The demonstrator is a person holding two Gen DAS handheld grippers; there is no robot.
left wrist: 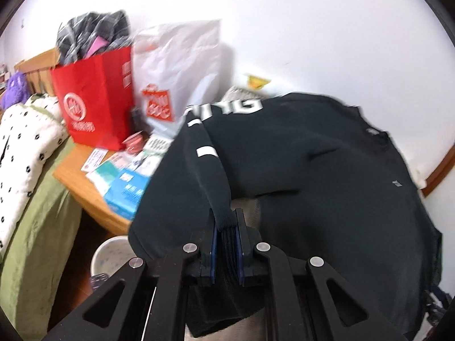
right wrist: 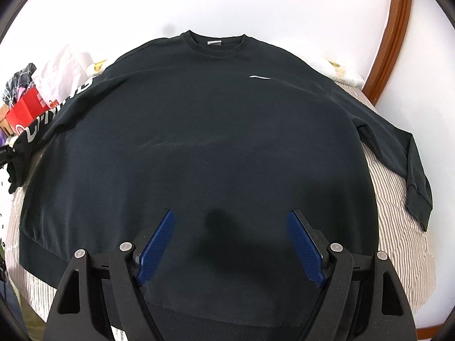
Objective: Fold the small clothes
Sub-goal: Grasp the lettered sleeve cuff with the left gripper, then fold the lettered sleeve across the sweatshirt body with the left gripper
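I see the black sweatshirt [right wrist: 199, 142] spread flat across the striped bed [right wrist: 398, 227], collar toward the far edge. My left gripper [left wrist: 226, 221] is clamped on its left sleeve cuff [left wrist: 224, 218]. My right gripper [right wrist: 230, 227] hangs over the hem, jaws wide apart, gripping nothing.

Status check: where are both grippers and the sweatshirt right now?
Left gripper shut on sleeve cuff. Right gripper open, over black sweatshirt, spread flat. Nothing in the way.
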